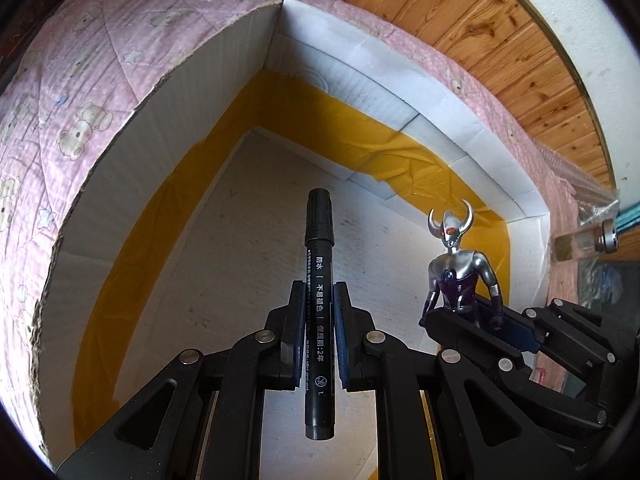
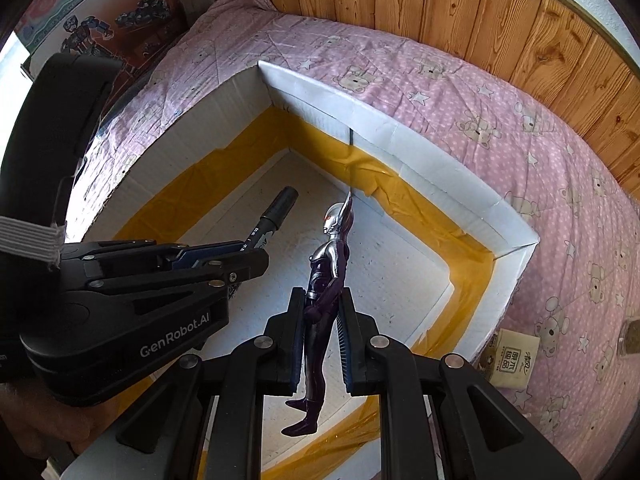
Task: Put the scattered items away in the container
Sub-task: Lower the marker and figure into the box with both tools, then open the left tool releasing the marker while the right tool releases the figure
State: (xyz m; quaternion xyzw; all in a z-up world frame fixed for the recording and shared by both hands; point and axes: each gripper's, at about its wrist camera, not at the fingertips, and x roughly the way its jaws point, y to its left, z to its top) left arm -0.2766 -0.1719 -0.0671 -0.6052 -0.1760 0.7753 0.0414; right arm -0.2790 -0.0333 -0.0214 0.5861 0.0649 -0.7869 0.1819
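Note:
A white foam box with yellow tape around its inner walls sits on a pink bear-print quilt. My left gripper is shut on a black marker pen, held upright over the box's inside. In the right wrist view the same pen sticks out of the left gripper at the left. My right gripper is shut on a silver and purple horned toy figure, also above the box floor. The figure shows at the right of the left wrist view.
A small glass jar with a metal lid lies on the quilt right of the box. A paper packet and another jar lie on the quilt. A wooden panel wall runs behind. A toy carton stands at the far left.

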